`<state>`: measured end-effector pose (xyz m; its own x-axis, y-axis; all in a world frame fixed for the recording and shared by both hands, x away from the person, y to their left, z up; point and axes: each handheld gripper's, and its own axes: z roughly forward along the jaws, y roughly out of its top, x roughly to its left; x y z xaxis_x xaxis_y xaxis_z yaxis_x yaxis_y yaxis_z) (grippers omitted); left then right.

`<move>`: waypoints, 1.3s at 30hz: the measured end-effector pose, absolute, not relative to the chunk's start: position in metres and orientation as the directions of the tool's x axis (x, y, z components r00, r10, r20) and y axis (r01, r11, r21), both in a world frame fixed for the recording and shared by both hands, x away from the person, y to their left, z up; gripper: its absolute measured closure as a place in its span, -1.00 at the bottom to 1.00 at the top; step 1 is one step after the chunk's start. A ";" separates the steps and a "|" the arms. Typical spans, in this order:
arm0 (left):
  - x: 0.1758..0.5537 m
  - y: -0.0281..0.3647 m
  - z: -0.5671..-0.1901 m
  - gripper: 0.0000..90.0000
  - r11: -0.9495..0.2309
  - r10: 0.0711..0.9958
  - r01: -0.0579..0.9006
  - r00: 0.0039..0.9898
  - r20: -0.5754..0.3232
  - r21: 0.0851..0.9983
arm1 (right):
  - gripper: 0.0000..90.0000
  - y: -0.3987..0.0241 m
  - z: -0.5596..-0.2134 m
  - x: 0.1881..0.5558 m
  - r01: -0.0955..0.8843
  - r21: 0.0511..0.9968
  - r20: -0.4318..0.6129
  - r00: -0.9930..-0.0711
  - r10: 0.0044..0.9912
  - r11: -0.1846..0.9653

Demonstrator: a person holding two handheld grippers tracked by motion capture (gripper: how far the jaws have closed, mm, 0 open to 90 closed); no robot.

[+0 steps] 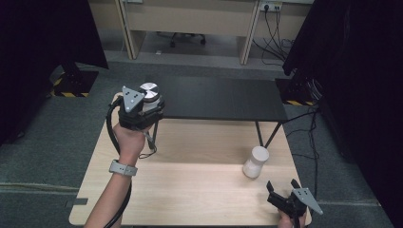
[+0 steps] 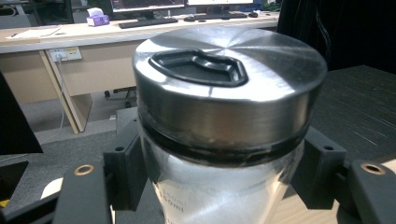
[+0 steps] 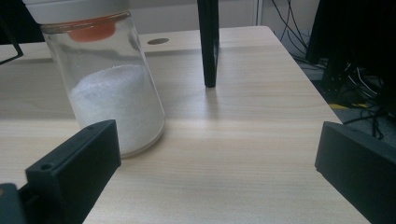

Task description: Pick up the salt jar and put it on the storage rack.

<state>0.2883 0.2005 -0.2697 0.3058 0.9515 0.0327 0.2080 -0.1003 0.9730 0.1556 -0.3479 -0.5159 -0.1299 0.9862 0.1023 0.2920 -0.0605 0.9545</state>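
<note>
high view: left gripper [image 1: 142, 111] holds a steel-lidded jar [image 1: 149, 92] in the air over the counter's [image 1: 190, 190] far-left edge, beside the black shelf [image 1: 218, 97]; right gripper [image 1: 283, 190] sits at the near-right corner. left gripper view: jaws clamped on the jar's glass under the lid [image 2: 229, 70]. right gripper view: jaws wide apart w/ nothing between; white-lidded jar [image 3: 112, 93] stands just ahead, bare wood to its right.

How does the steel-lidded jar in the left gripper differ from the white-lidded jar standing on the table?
The steel-lidded jar has a brushed metal lid with a black inset; the white-lidded jar has a white lid. The steel-lidded jar is clamped in the left gripper above the wooden table; the white-lidded jar stands free on it, ahead of the open right gripper. Both have clear glass bodies.
</note>
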 end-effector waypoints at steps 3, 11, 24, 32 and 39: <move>0.295 0.199 -0.270 -0.31 -0.107 0.951 0.210 0.308 0.038 0.972 | -0.99 -0.347 -0.516 0.156 0.292 0.955 0.101 -0.128 0.987 -0.060; 0.317 0.197 -0.274 -0.31 -0.104 0.950 0.218 0.309 0.032 0.970 | -0.99 -0.346 -0.516 0.156 0.290 0.955 0.097 -0.126 0.987 -0.057; 0.349 0.191 -0.273 -0.31 -0.113 0.950 0.224 0.309 0.040 0.968 | -0.99 -0.343 -0.515 0.156 0.296 0.954 0.076 -0.124 0.989 -0.036; 0.364 0.186 -0.274 -0.31 -0.118 0.950 0.233 0.309 0.042 0.965 | -0.99 -0.343 -0.514 0.157 0.298 0.954 0.069 -0.123 0.990 -0.029; 0.370 0.185 -0.276 -0.31 -0.125 0.948 0.237 0.314 0.046 0.964 | -0.99 -0.342 -0.514 0.157 0.299 0.954 0.059 -0.123 0.991 -0.020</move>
<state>0.3704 0.1847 -0.2760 0.3137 0.9484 0.0457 0.2368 -0.1248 0.9635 0.1573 -0.3416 -0.5142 -0.1227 0.9907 0.0591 0.2990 -0.0199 0.9541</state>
